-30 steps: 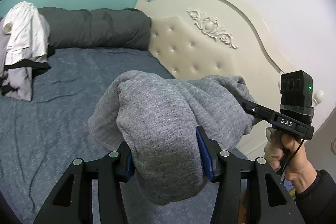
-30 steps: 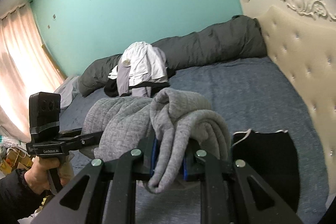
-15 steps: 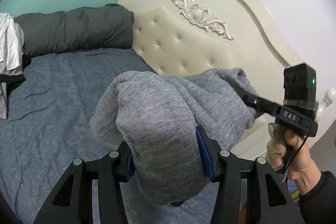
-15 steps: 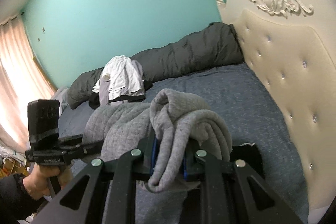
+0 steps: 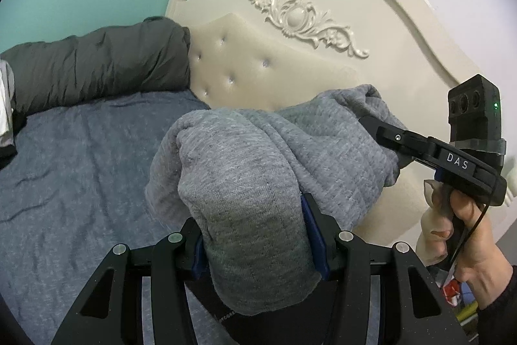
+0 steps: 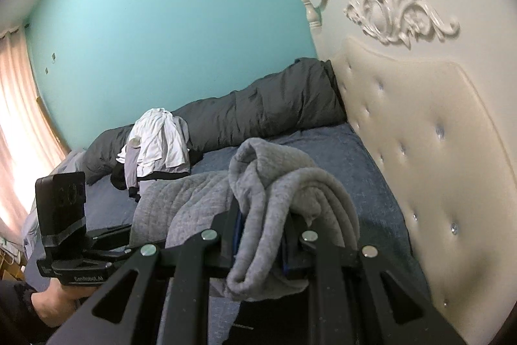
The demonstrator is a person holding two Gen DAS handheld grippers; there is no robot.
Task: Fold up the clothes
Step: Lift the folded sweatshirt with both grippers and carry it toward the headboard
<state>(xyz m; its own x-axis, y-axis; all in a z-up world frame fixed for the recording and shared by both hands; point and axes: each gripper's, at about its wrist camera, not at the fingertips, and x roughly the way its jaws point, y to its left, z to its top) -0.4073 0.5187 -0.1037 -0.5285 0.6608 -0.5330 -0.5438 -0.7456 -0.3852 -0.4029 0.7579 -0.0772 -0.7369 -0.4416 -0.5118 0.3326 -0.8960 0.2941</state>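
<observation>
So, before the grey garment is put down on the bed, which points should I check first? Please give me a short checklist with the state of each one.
1. Left gripper jaws shut on the grey garment: ok.
2. Right gripper jaws shut on the same garment: ok.
3. Garment lifted off the blue bedsheet: ok, it hangs bunched between the two grippers.
4. Garment flat and unwrinkled: not ok, it is rolled into thick folds.
5. Landing place below: cannot tell; a black item lies under the right gripper.
6. Pile of clothes away from the garment: ok, it sits against the dark duvet.
</observation>
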